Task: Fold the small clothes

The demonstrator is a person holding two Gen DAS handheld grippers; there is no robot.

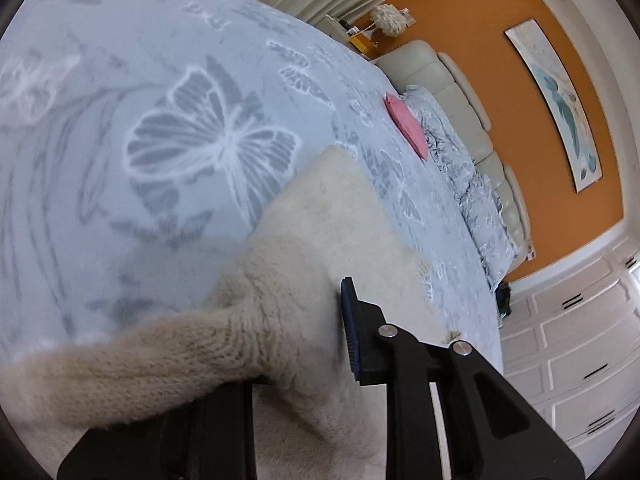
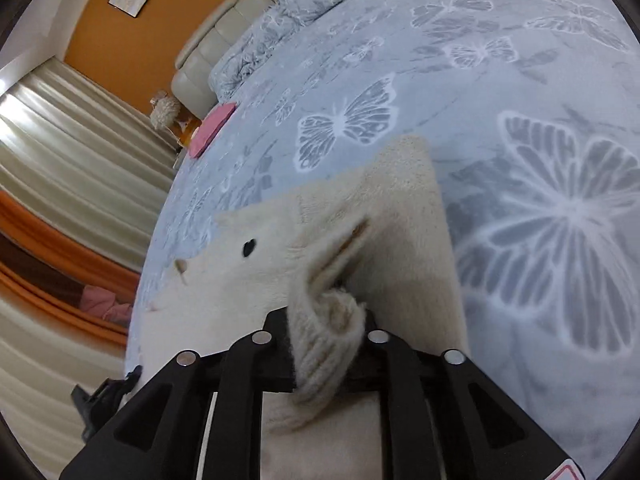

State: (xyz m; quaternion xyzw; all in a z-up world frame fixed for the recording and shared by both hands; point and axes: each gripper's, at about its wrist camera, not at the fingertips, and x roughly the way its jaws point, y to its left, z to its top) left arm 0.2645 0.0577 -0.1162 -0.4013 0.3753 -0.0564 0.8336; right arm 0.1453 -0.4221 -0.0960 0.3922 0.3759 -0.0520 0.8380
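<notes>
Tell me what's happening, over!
Left gripper on cream sweater sleeve. Right gripper on ribbed cuff. Bedspread around it bare.

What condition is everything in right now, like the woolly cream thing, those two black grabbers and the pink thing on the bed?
Cream sweater: lying on the bedspread, partly folded.
Sweater cuff: bunched between the right tool's jaws.
Right tool: closed on that cuff.
Left tool: gripping a knitted sleeve.
Pink cloth: folded flat near the pillows.
Bedspread: spread out.
Curtains: drawn.
</notes>
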